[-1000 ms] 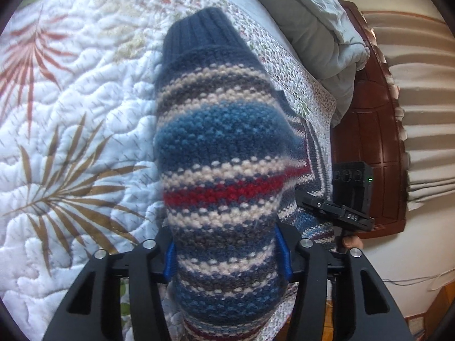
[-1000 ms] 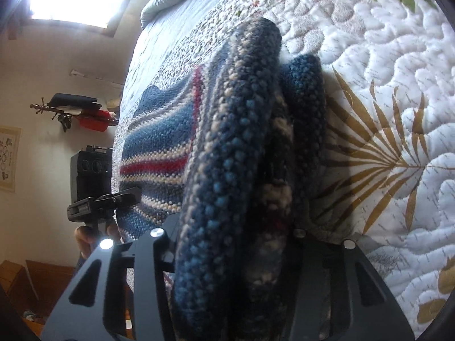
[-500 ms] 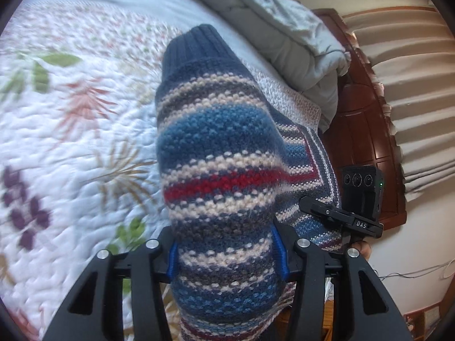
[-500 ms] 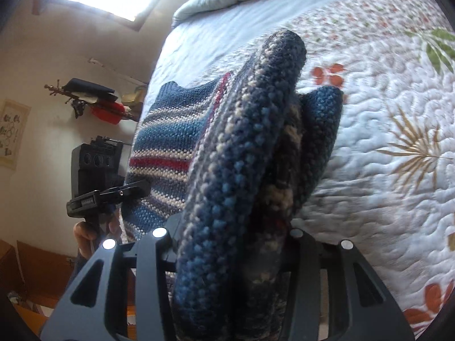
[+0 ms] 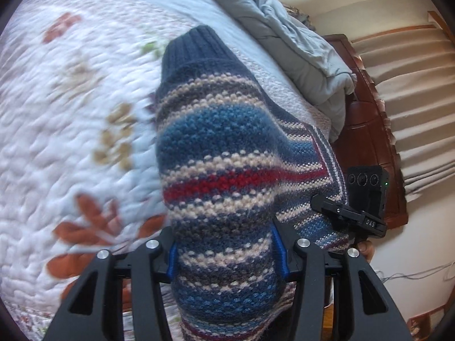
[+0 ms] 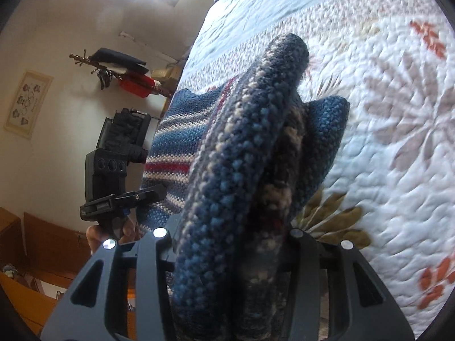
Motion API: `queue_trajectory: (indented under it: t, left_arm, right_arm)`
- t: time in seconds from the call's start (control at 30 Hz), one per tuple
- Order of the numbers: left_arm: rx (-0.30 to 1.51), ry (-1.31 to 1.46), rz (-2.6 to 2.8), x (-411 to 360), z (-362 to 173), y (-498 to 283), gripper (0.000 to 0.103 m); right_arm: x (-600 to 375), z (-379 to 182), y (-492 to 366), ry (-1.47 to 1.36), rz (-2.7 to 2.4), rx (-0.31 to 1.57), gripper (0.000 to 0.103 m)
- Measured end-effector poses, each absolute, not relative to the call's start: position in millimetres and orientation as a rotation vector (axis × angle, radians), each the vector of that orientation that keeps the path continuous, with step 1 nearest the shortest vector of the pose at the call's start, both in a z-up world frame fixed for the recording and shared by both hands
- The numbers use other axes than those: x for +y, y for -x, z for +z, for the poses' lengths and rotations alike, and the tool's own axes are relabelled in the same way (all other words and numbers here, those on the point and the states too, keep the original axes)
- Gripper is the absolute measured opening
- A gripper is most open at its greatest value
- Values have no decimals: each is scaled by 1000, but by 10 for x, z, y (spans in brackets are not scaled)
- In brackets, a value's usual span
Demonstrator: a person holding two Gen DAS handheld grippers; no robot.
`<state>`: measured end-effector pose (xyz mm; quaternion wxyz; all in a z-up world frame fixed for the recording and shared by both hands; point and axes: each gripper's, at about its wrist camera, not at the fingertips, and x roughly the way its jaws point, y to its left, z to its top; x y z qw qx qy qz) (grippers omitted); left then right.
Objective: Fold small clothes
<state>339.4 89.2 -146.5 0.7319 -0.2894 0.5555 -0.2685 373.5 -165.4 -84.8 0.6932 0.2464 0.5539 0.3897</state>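
Mid-fold: both jaws clamp the striped sweater [image 5: 221,170], lifted above the quilt [image 5: 71,113]; laying down and final folds remain.

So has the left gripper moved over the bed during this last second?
Yes. The left gripper, clamped on the striped sweater, has travelled across the quilt toward the grey duvet.

Each black claw [image 5: 227,255] [image 6: 227,250] has silver screws; the left's pads [image 5: 280,251] are blue-edged.

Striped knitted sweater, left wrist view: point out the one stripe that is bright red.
On the striped knitted sweater, it is the single red band crossing just above the left gripper; every other stripe is blue, cream or grey.
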Motion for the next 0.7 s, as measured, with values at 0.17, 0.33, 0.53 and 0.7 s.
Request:
queue_trajectory:
  t: [0.17, 0.33, 0.53, 0.7]
  left_arm:
    - [1251, 684, -561, 1204, -1974, -3220, 51]
    - [1267, 697, -569, 1334, -2237, -3084, 51]
    - [1247, 651, -515, 1311, -2223, -3061, 68]
    - [1083, 544, -407, 1419, -1693, -2775, 80]
  right_arm:
    - [-1246, -1183, -3531, -559, 823, 1285, 41]
    - [-1077, -1485, -3413, -577, 798, 1330, 42]
    - [-1402, -1784, -3522, -619, 780, 1362, 64]
    - [-1781, -1400, -3628, -645, 758, 1260, 78]
